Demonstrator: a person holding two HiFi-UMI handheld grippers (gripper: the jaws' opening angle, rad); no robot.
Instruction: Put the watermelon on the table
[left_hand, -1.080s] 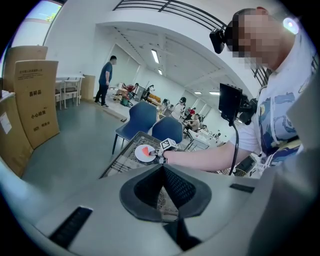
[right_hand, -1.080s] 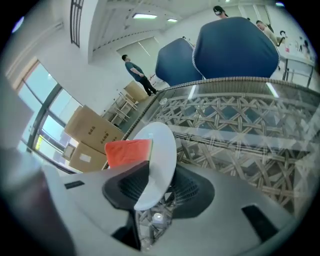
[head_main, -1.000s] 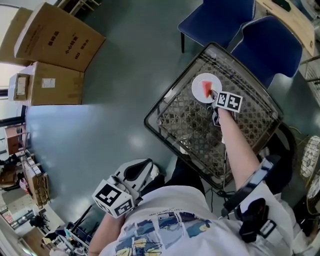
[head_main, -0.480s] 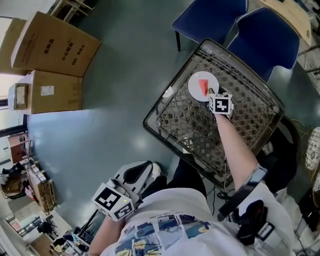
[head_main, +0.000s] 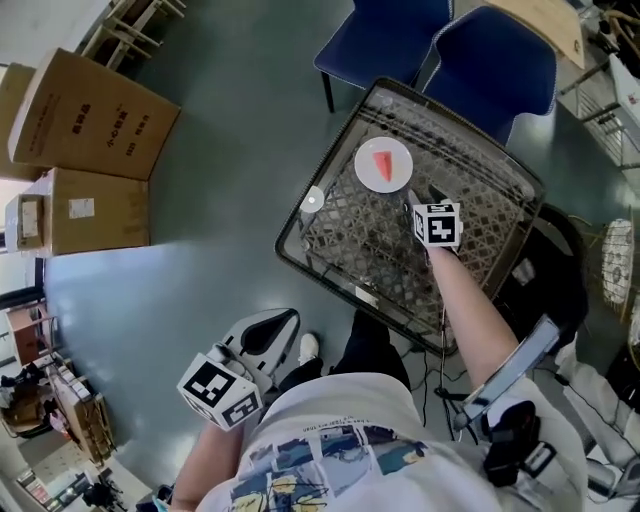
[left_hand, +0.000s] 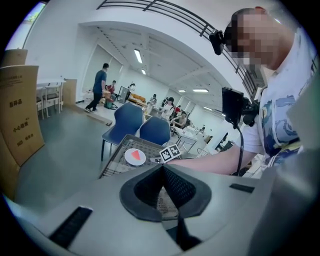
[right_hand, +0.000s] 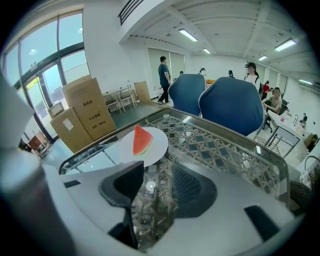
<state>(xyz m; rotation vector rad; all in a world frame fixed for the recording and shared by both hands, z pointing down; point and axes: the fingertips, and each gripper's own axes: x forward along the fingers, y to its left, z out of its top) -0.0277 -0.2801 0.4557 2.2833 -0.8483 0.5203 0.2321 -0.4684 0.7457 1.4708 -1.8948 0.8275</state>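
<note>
The watermelon, a red wedge with a green rind, is seen lying on a white plate, which is set on the glass table close to its far corner, beside the edge facing the cardboard boxes. The right gripper is held over the middle of the table top, near the plate but apart from it. In the right gripper view its jaws are shown standing wide apart with nothing between them, only the table's lattice being visible through the gap. The plate and slice are seen just beyond the tips. The left gripper is held low over the grey floor, well apart from the table, off its near-left edge. Its jaws are closed, meeting tip to tip, and nothing is gripped. Two blue chairs are placed just beyond the far edge.
</note>
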